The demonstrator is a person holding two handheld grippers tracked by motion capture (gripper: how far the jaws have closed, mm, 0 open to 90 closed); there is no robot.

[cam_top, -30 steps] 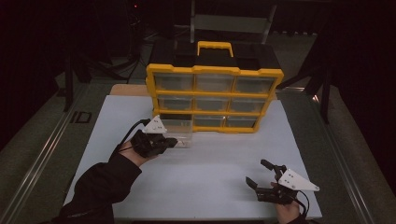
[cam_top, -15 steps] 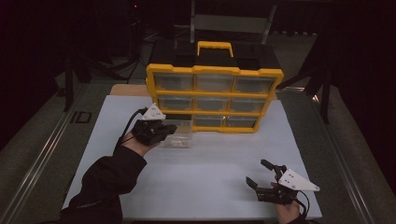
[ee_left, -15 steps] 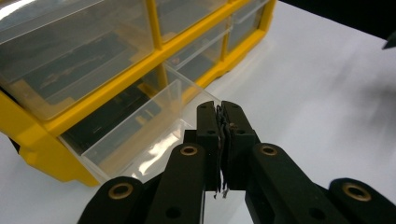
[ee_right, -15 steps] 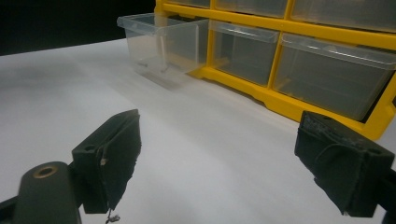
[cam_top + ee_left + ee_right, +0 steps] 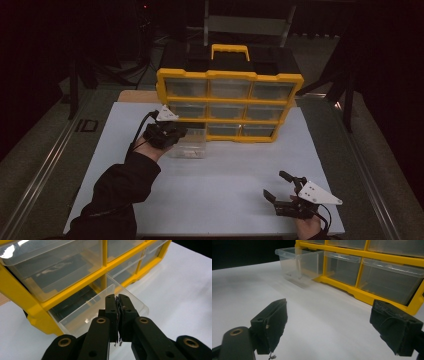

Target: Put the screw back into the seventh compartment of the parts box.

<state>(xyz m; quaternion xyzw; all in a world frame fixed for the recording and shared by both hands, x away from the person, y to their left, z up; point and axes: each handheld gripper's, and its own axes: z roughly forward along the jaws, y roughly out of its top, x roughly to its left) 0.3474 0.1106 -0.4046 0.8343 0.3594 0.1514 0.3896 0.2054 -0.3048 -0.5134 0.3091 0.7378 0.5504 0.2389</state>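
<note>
Clear drawer out of the yellow organizer

My left gripper, jaws pressed together, sits over the pulled-out clear drawer of the yellow organizer; my right gripper rests spread.

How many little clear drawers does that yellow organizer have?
9, in three rows of three in the yellow organizer: eight pushed in, and the bottom-left drawer pulled out onto the white table.

A clear plastic drawer, left of centre in the high view, stands pulled halfway out of the bottom-left slot of the upright yellow organizer, its open top facing up.
</note>
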